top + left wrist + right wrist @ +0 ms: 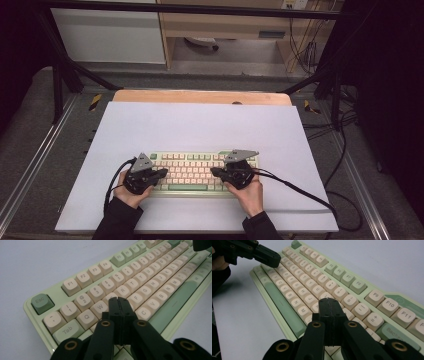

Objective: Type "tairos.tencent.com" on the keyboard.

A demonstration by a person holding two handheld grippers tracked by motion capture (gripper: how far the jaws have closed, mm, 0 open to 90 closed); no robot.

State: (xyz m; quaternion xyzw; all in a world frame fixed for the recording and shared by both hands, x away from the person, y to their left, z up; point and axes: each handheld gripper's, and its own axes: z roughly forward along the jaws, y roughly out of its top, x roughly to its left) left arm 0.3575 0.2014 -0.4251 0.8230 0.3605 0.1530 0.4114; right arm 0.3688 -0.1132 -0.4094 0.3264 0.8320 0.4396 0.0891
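Observation:
A pale green keyboard (192,171) with cream and green keys lies on the white mat near the front of the table. My left gripper (164,172) hovers over its left half, jaws shut with nothing between them. In the left gripper view the shut tips (119,300) sit just above the keyboard (140,280) near the E and R keys. My right gripper (214,171) is over the right half, also shut and empty. In the right gripper view its tips (328,300) hang above the keyboard (317,277) around the K and L keys, with the left gripper (275,261) farther off.
The white mat (200,130) covers a wooden tabletop (200,96) inside a black metal frame. Black cables (300,192) trail from both grippers across the mat and off the right side. Bare mat lies beyond and beside the keyboard.

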